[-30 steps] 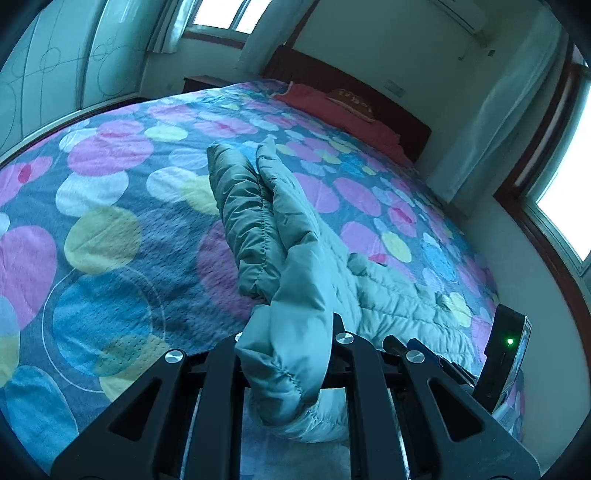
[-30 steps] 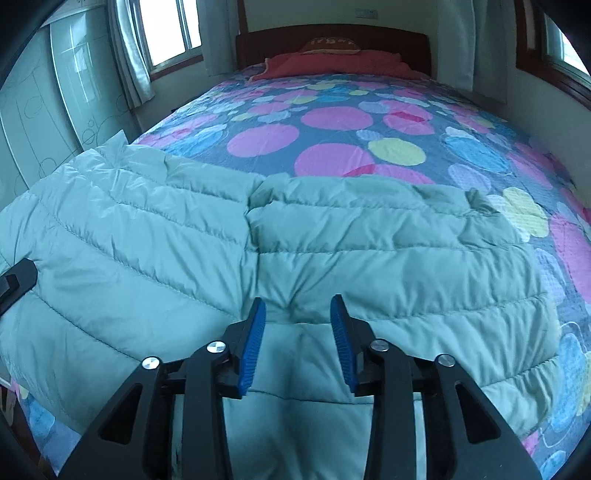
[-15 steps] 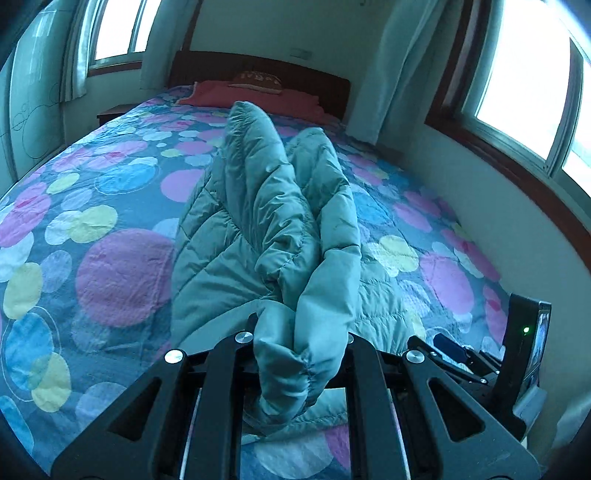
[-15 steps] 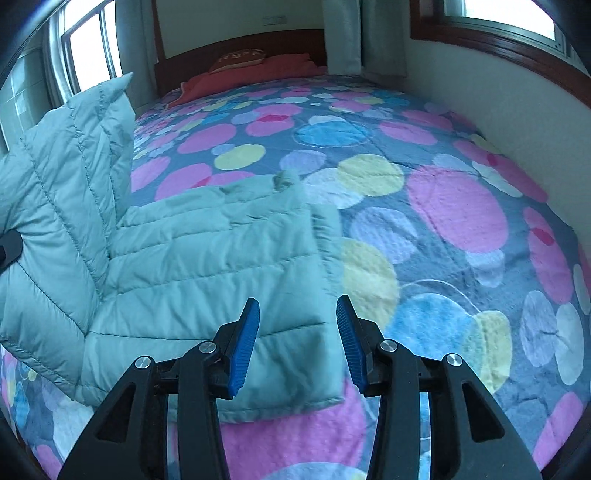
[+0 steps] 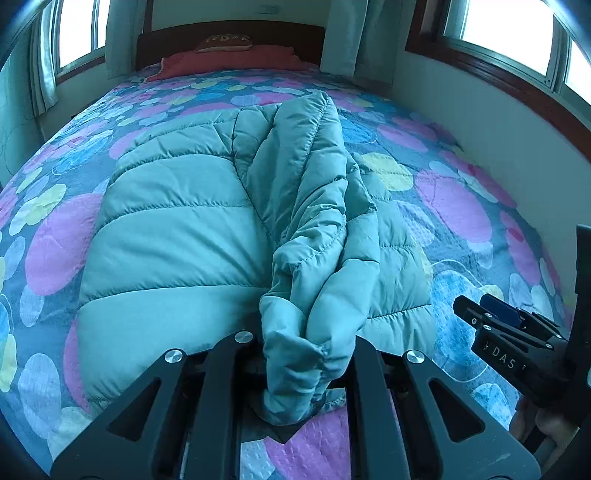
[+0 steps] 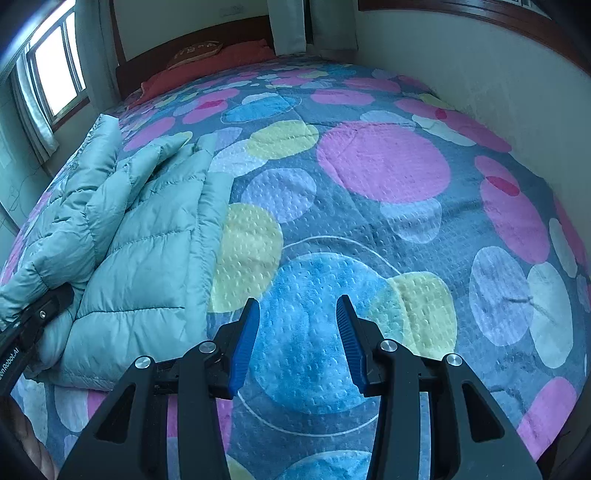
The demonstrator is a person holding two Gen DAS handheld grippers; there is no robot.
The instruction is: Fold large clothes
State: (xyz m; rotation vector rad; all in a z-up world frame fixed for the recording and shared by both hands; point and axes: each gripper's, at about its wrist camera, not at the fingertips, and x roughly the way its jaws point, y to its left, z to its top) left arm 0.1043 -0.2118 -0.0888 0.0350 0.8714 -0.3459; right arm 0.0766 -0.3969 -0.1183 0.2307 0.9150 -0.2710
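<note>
A pale green puffer jacket (image 5: 177,236) lies on the near half of the bedspread (image 6: 384,170), its quilted body spread flat toward the left of the left wrist view. One sleeve (image 5: 310,229) is drawn up over the body in a bunched ridge, and it blocks much of the right side of the garment from that camera. At the head of the bed sit a red pillow (image 5: 229,61) and a smaller brown cushion (image 5: 223,38), against a dark wooden headboard (image 5: 229,31).

The left gripper (image 5: 304,363) is pinched on the sleeve's cuff, with fabric bulging out between and below its fingers; the fingertips themselves are buried in the padding, so how deep the grip goes is hard to judge. The right gripper (image 6: 297,341) hovers over bare bedspread, just to the right of the jacket's edge, its blue-padded fingers (image 6: 243,343) spread apart with nothing between them. In the left wrist view it shows at the right edge, well apart from the cuff.

The bedspread is blue-grey with large pink, blue and yellow circles. Curtained windows (image 5: 79,33) flank the headboard, and a plain wall (image 6: 480,74) runs along the right side of the bed.
</note>
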